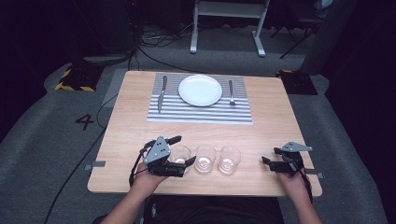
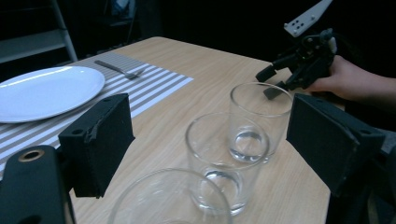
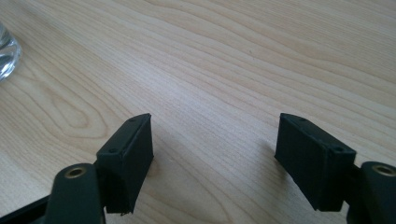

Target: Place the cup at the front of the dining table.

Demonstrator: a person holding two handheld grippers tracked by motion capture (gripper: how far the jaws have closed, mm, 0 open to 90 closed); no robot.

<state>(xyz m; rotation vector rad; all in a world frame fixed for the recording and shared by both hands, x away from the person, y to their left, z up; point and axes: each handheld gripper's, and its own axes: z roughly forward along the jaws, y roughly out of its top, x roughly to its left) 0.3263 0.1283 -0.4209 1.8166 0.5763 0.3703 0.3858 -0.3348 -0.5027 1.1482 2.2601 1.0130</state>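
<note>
Left gripper (image 1: 183, 150): jaws standing apart, straddling the leftmost glass (image 1: 179, 155) without pressing it. Three glasses standing in a row near the tabletop's (image 1: 135, 121) front edge. Right gripper (image 1: 269, 155): resting on bare wood at the right, jaws gaping wide, holding nothing.

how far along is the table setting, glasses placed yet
Looks done: plate, knife and fork lie on the striped placemat. In hand: the open left tool straddles the leftmost glass, not gripping. Left: all three glasses stand at the near edge; the right tool rests open on the table.
</note>
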